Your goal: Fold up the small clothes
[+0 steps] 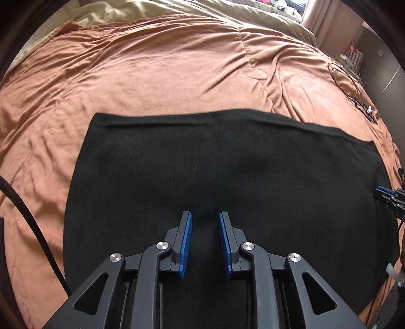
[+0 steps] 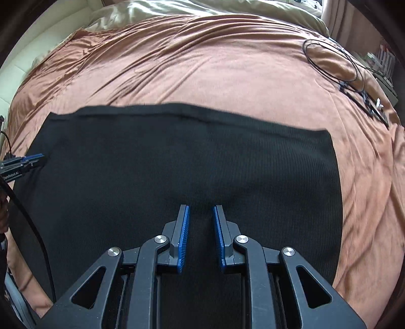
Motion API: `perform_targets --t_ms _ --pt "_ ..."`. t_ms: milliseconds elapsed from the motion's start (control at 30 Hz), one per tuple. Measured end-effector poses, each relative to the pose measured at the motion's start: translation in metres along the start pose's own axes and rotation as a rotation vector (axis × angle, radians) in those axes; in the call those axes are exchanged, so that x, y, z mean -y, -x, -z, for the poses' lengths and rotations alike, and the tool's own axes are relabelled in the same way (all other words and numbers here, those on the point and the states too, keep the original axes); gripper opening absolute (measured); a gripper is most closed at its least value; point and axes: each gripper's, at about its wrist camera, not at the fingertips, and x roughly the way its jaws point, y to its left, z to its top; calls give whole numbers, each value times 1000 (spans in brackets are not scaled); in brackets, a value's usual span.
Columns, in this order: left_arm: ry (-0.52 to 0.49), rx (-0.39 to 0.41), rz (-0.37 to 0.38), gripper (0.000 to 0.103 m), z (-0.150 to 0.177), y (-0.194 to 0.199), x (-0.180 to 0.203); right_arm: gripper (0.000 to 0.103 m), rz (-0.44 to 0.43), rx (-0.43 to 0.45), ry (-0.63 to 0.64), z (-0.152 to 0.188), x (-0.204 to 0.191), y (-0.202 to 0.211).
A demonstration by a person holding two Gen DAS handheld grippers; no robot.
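A black ribbed garment (image 1: 215,164) lies flat on the orange bedspread (image 1: 152,70); it also shows in the right wrist view (image 2: 177,157). My left gripper (image 1: 205,215) is open and empty, just above the garment's near part. My right gripper (image 2: 201,208) is open and empty, also over the near part. The right gripper shows at the right edge of the left wrist view (image 1: 389,197). The left gripper shows at the left edge of the right wrist view (image 2: 25,162). The garment's near edge is hidden under the grippers.
A tangle of black cables (image 2: 354,83) lies on the bedspread (image 2: 202,65) at the far right, also seen in the left wrist view (image 1: 354,86). A beige duvet (image 1: 202,10) is bunched at the far end. A black cable (image 1: 33,222) runs at the left.
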Motion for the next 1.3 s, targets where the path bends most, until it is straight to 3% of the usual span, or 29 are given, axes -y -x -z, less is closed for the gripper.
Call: perform_targets --t_ms 233,333,533,1067,1300 --pt "5 1 -14 26 44 19 -12 18 33 3 -6 42 1 27" --pt "20 7 -19 34 61 29 -18 27 37 15 -9 59 -2 39" --pt "40 12 -37 34 99 46 -33 39 55 22 -31 96 -7 61" --pt "120 9 -48 34 179 83 -66 39 63 22 -121 178 -1 97" --pt "193 42 -15 35 194 109 -88 39 4 90 -246 201 20 127"
